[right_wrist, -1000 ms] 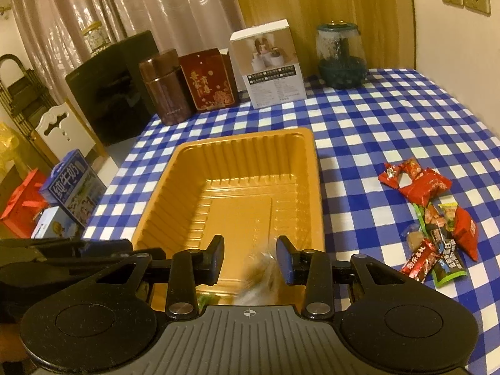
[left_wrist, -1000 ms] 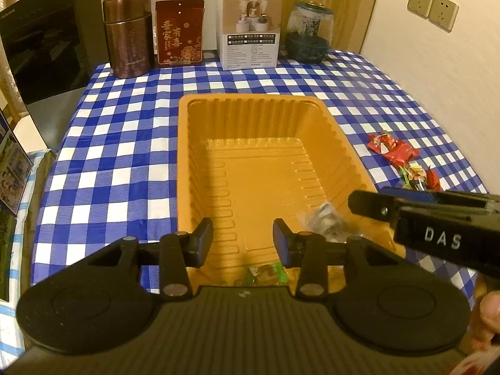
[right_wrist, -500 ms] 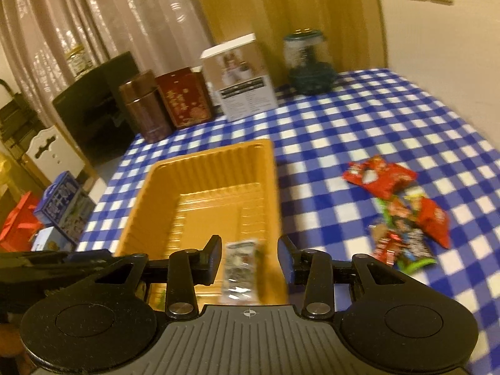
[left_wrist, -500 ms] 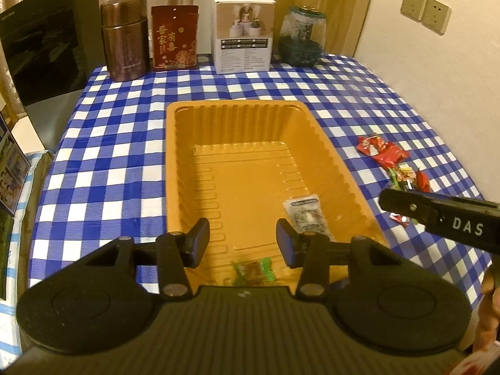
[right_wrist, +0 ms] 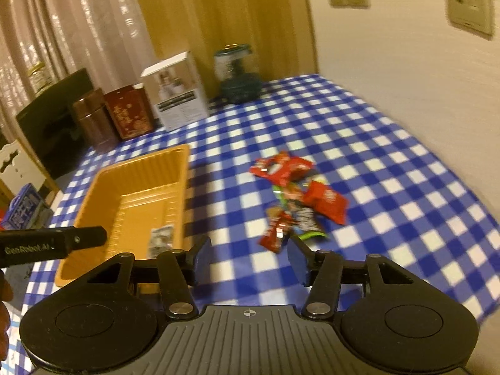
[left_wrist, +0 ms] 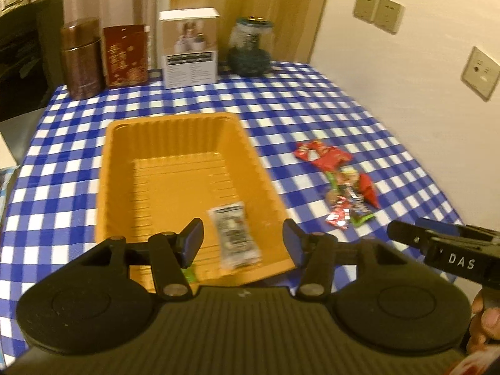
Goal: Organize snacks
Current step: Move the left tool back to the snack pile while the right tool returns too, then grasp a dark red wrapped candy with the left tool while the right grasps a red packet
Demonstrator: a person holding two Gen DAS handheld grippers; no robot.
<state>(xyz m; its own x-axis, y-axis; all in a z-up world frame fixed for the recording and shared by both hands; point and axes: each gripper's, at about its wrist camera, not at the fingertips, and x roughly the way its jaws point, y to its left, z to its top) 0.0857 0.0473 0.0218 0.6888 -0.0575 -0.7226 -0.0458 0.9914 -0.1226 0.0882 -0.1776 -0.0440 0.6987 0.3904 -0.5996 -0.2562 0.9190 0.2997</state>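
Observation:
An orange plastic tray (left_wrist: pixel 118 162) (right_wrist: pixel 103 184) lies on the blue checked tablecloth. In it rest a clear-wrapped snack (left_wrist: pixel 234 237) (right_wrist: pixel 161 240) and a small green one (left_wrist: pixel 189 273) at the near edge. A pile of red and green snack packets (left_wrist: pixel 343 187) (right_wrist: pixel 297 200) lies on the cloth right of the tray. My left gripper (left_wrist: pixel 242 243) hovers over the tray's near end, jaws opening, nothing pressed between them. My right gripper (right_wrist: pixel 248 257) is above the cloth just short of the pile, jaws opening and empty.
At the table's far edge stand a brown canister (left_wrist: pixel 82 57), a red tin (left_wrist: pixel 125 54), a white box (left_wrist: pixel 190 47) and a glass jar (left_wrist: pixel 250 47). A wall with sockets (left_wrist: pixel 378 11) runs along the right. A dark cabinet (left_wrist: pixel 22 53) stands at left.
The clear-wrapped snack dropped from my right gripper into the tray. Both grippers opened wider. My right gripper swung right toward the snack pile; my left view shifted right as well.

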